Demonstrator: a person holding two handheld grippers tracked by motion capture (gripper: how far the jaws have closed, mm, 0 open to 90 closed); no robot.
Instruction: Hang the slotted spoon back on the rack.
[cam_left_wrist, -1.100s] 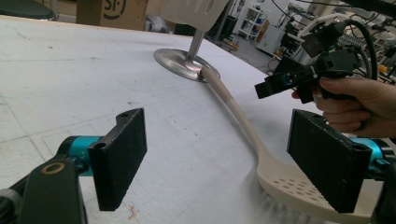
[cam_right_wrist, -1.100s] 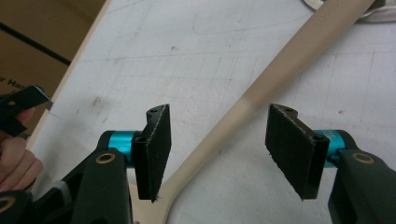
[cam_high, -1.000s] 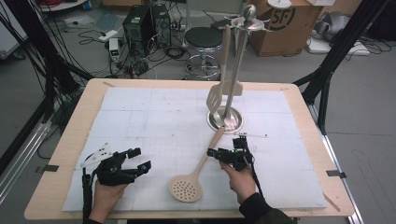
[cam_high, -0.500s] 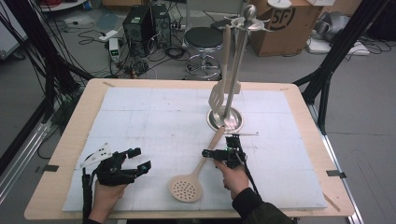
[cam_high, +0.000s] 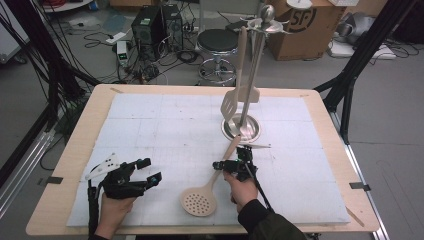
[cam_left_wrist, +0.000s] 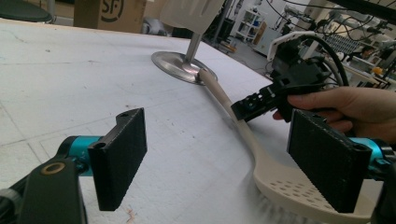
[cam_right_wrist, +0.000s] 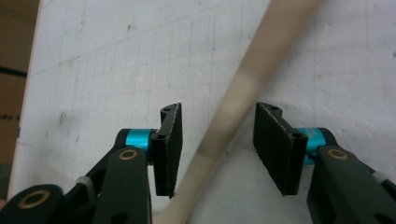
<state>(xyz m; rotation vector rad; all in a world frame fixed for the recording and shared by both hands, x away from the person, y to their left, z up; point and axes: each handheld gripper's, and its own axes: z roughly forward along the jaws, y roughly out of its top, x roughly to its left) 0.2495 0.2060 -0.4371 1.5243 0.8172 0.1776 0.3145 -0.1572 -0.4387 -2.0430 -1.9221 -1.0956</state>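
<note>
On the white-covered counter (cam_high: 150, 120), from left to right, the left hand-held gripper (cam_high: 150, 172) rests wide open and empty, the beige slotted spoon (cam_high: 210, 187) lies diagonally, perforated bowl near the person, handle toward the stand base (cam_high: 241, 127), and the right hand-held gripper (cam_high: 231, 161) has been closing around that handle, pads not yet touching.

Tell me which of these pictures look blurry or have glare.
Right gripper view: the beige plastic skimmer handle looks soft, while the black pads look sharper. Left gripper view: the perforated skimmer head smears at its lower edge, and the round metal stand base shows a bright sheen. High view: evenly lit, somewhat grainy, no strong glare.
</note>
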